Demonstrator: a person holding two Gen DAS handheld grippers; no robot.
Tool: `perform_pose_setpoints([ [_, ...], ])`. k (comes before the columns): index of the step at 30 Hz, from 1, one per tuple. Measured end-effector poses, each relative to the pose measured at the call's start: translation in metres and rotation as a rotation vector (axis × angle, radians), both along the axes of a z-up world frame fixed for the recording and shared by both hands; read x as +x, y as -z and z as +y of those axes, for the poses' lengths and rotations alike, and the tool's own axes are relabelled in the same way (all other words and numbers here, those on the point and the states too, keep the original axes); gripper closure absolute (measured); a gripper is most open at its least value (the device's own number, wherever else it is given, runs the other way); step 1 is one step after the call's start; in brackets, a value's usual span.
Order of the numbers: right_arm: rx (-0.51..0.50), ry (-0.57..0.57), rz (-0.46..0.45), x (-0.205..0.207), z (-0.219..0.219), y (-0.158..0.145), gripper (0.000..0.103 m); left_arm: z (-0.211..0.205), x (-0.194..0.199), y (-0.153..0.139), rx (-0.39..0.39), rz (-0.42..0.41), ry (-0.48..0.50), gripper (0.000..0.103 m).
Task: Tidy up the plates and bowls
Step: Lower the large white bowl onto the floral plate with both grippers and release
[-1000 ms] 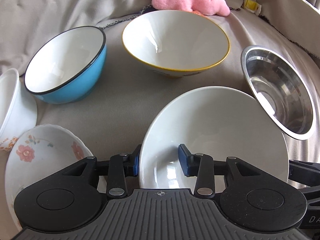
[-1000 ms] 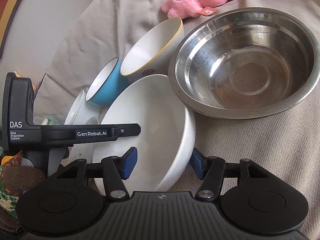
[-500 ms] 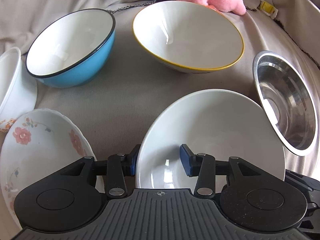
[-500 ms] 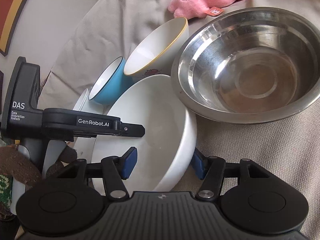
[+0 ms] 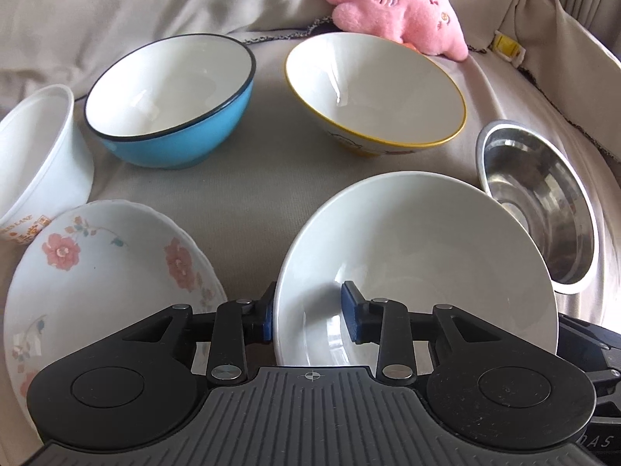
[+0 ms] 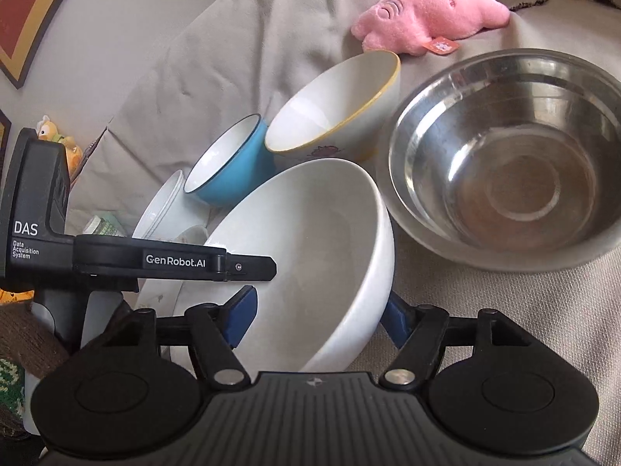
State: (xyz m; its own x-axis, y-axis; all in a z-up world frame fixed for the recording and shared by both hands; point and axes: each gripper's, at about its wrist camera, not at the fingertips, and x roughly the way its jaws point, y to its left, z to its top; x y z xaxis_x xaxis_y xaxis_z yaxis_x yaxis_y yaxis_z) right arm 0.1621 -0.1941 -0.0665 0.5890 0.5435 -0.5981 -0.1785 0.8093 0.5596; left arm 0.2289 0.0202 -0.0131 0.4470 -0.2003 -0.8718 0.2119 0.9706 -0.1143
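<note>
Bowls lie loose on the grey cloth [image 5: 271, 178], none nested yet, so sorting looks barely begun. Steel bowl [image 6: 504, 163] sits just right of the white bowl [image 5: 419, 256], which both tools straddle at its near rim: left gripper [image 5: 306, 318] closing, right gripper [image 6: 318, 310] opening, neither visibly pinching. Yellow-rimmed bowl [image 5: 372, 89], blue bowl [image 5: 170, 101] and floral dish [image 5: 104, 268] crowd round; bare cloth remains mid-circle

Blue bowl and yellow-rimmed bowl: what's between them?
Nothing, only bare beige cloth separates the blue bowl and yellow-rimmed bowl, seen in the left wrist view.
</note>
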Motion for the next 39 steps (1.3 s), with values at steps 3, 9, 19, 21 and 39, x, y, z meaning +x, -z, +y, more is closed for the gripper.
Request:
perform_pose_setpoints([
  [3, 0.001, -0.005, -0.016, 0.000, 0.006, -0.009, 0.033, 0.011, -0.006, -0.010, -0.030, -0.034, -0.012, 0.068],
  [9, 0.002, -0.043, -0.052, 0.005, 0.025, -0.030, 0.030, 0.034, -0.018, -0.034, -0.072, -0.086, -0.045, 0.067],
  [19, 0.007, -0.196, -0.008, 0.025, 0.096, -0.033, 0.030, 0.102, -0.035, -0.033, -0.050, -0.064, -0.187, 0.068],
  [21, -0.002, -0.228, 0.000, 0.028, 0.110, -0.032, 0.030, 0.117, -0.037, -0.029, -0.060, -0.060, -0.222, 0.068],
  [39, -0.238, -0.282, 0.018, 0.049, 0.181, -0.043, 0.029, 0.182, -0.044, 0.003, -0.242, -0.041, -0.335, 0.077],
])
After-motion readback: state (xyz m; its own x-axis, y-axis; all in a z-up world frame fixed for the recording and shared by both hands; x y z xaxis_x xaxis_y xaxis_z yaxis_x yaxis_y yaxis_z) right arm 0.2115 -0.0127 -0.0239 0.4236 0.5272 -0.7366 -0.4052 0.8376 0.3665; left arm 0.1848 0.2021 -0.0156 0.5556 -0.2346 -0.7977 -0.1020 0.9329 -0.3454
